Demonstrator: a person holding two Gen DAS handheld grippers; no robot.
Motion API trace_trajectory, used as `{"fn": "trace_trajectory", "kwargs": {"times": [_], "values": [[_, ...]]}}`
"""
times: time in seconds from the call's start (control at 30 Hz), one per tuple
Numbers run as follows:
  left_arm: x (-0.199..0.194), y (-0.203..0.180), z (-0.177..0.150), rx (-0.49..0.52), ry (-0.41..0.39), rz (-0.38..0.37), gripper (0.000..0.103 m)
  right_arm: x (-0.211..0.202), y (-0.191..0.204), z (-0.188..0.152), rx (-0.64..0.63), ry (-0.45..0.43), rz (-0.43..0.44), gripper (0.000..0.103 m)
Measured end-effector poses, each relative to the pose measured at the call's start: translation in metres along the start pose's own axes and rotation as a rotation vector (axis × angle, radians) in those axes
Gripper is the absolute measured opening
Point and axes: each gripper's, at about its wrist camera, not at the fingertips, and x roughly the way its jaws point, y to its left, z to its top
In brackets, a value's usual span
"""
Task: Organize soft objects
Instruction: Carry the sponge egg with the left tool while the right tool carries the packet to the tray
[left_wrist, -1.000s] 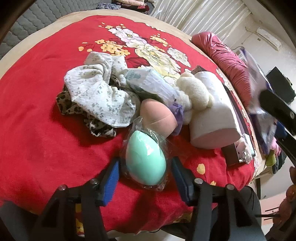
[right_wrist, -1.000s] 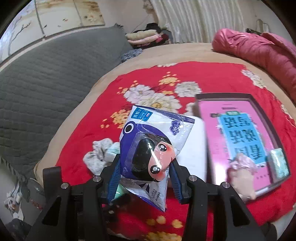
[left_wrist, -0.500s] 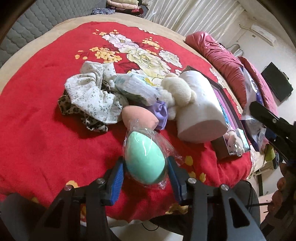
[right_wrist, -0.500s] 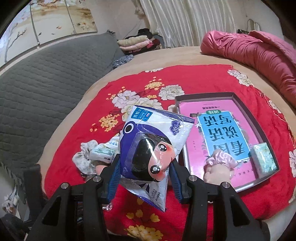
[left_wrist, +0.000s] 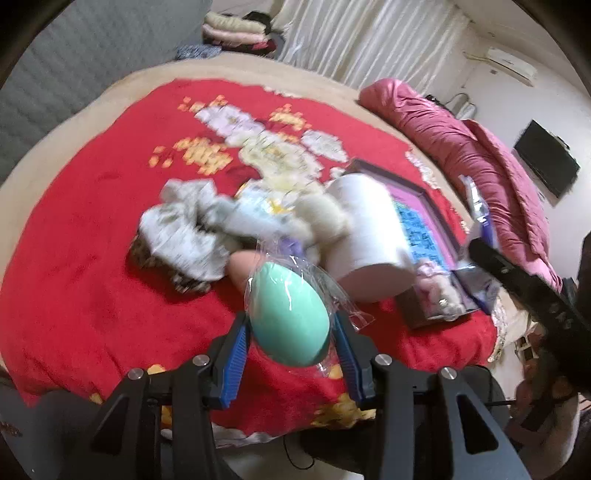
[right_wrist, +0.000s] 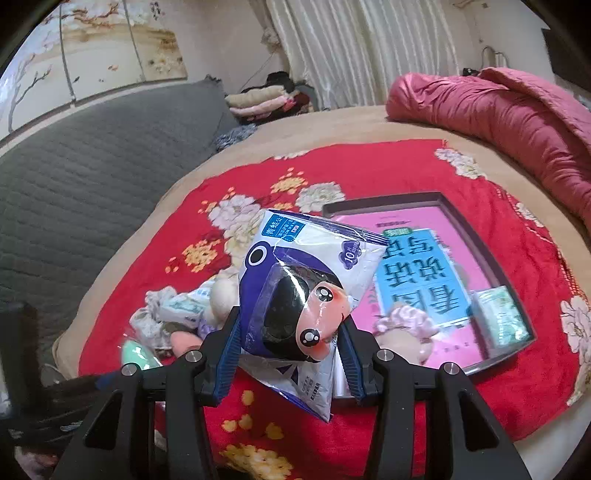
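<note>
Your left gripper (left_wrist: 291, 334) had just clamped the bagged green egg (left_wrist: 288, 317), held above the red blanket (left_wrist: 92, 258); right gripper (right_wrist: 290, 339) pinched the purple packet (right_wrist: 295, 291) over the blanket, beside the tray (right_wrist: 491, 251)

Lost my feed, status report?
Left gripper shut on bagged mint-green egg sponge. Right gripper shut on blue-white cartoon packet. Nothing blocking dark tray.
</note>
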Motion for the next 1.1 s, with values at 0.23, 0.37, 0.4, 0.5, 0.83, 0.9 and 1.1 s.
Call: {"fn": "trace_trajectory", "kwargs": {"times": [0.23,0.37,0.4,0.5,0.83,0.9,1.1], "values": [[-0.014,-0.043,0.007,0.077,-0.022,-0.042,0.045,-0.015,-0.016,-0.001,-0.004,-0.043,-0.026,0.050],[-0.015,-0.070,0.005,0.132,-0.016,-0.066,0.045,-0.024,-0.030,0.002,0.014,-0.076,-0.054,0.050],[-0.014,-0.076,0.005,0.142,-0.015,-0.069,0.045,-0.027,-0.033,0.002,0.016,-0.085,-0.065,0.050],[-0.014,-0.092,0.004,0.178,-0.016,-0.075,0.045,-0.038,-0.047,0.003,0.032,-0.134,-0.115,0.050],[-0.011,-0.129,0.019,0.236,-0.041,-0.103,0.045,-0.048,-0.077,0.003,0.045,-0.202,-0.258,0.050],[-0.009,-0.132,0.020,0.240,-0.040,-0.109,0.045,-0.047,-0.083,0.002,0.059,-0.196,-0.269,0.050],[0.004,-0.143,0.027,0.265,-0.029,-0.110,0.045,-0.044,-0.096,-0.001,0.081,-0.196,-0.300,0.050]]}}
